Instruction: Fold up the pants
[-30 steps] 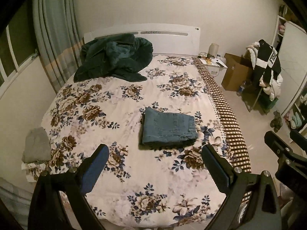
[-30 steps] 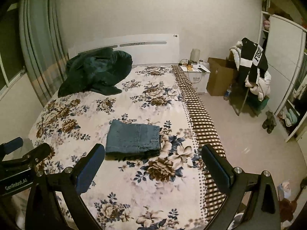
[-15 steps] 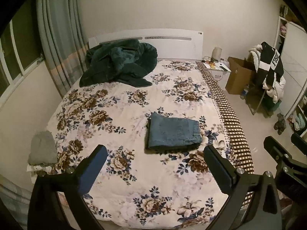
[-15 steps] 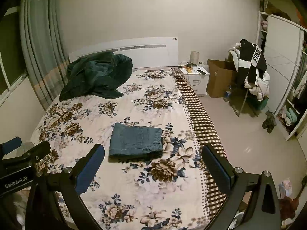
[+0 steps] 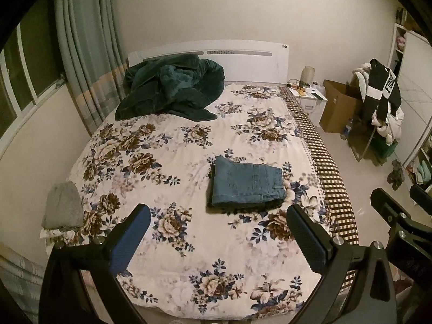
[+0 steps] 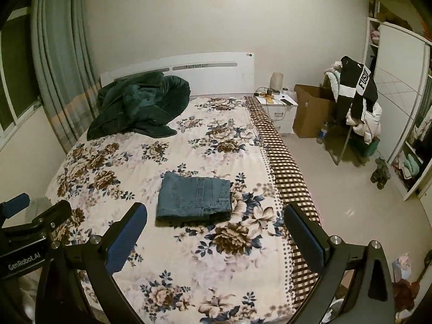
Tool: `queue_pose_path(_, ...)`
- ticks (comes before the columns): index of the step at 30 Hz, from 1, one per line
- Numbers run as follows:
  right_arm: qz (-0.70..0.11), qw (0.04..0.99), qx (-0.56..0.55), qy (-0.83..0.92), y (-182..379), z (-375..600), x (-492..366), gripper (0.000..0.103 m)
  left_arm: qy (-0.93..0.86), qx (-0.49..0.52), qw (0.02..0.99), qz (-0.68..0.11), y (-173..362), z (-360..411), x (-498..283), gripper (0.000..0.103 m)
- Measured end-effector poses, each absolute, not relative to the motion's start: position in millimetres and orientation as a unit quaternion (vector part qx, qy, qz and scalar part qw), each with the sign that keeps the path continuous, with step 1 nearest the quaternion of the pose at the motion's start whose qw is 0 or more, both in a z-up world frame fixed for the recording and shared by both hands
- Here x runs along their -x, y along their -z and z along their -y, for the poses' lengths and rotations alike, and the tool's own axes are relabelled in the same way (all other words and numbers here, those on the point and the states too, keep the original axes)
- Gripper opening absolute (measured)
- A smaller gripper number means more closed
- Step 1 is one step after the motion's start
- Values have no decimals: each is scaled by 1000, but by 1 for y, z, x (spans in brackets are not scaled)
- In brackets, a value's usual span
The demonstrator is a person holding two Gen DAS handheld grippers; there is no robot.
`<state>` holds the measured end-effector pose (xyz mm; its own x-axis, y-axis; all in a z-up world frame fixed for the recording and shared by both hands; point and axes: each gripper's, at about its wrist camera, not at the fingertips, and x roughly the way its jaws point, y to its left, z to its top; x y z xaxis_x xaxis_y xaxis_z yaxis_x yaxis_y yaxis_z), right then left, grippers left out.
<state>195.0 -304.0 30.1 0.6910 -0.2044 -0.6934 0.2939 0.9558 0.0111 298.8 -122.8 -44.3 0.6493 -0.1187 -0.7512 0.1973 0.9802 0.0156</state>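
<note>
Folded pants (image 5: pixel 247 185) lie on the bed (image 5: pixel 189 256); cardboard box (image 6: pixel 310 113) contents hidden

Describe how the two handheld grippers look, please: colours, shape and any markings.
Both are black frames with two long fingers that spread in a V. The left gripper has blue inner pads and silver screws on the fingers. The right gripper is built the same. In the right wrist view, the left gripper's body bears white lettering "GenRobot.AI". No hands, sleeves or cables show.
</note>
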Motion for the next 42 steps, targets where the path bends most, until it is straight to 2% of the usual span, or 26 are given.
queue_pose_path(42,-374,916,-59,129,-23,303,-195,103,81,-44,909,-406,36,113,-301,103)
